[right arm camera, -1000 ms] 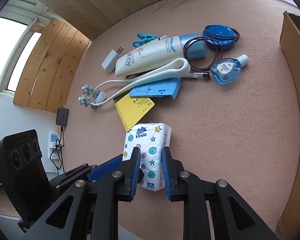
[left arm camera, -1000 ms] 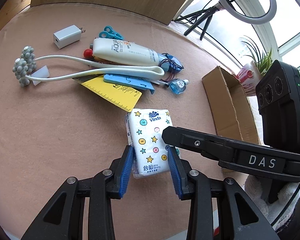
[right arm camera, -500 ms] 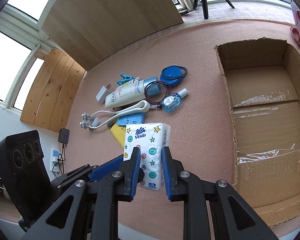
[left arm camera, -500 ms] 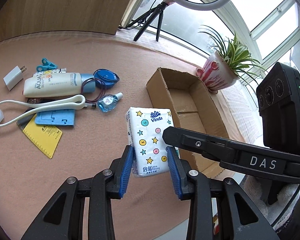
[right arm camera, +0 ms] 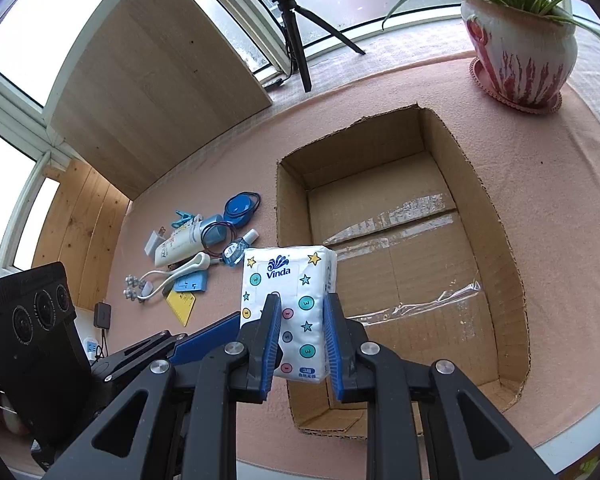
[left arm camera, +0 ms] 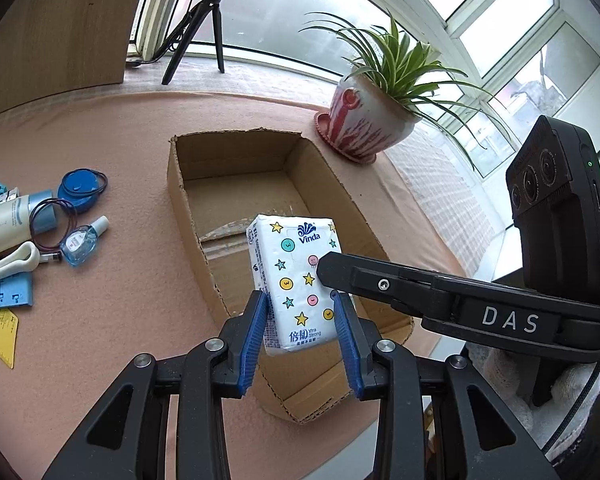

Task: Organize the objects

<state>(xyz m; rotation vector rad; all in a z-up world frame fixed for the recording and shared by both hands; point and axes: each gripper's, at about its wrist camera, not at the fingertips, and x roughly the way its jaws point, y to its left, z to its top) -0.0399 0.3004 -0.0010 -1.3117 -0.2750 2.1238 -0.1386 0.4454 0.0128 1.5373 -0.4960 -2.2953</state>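
Here, in the left wrist view, the left gripper (left arm camera: 302,330) has its fingers clamped on the tissue pack (left arm camera: 298,284), lifted over the cardboard box (left arm camera: 188,220), presumably for dropping in. In the right wrist view, the right gripper (right arm camera: 300,340) pinches the same pack across its thin sides, sharing the load above the box's near left corner.

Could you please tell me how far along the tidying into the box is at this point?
Done: nothing; the box holds nothing. In hand: the tissue pack is clamped by the left hand-held gripper and the right hand-held gripper, in the air by the box's near end. Left: lowering it in, then the clutter, such as the tube and the ruler.
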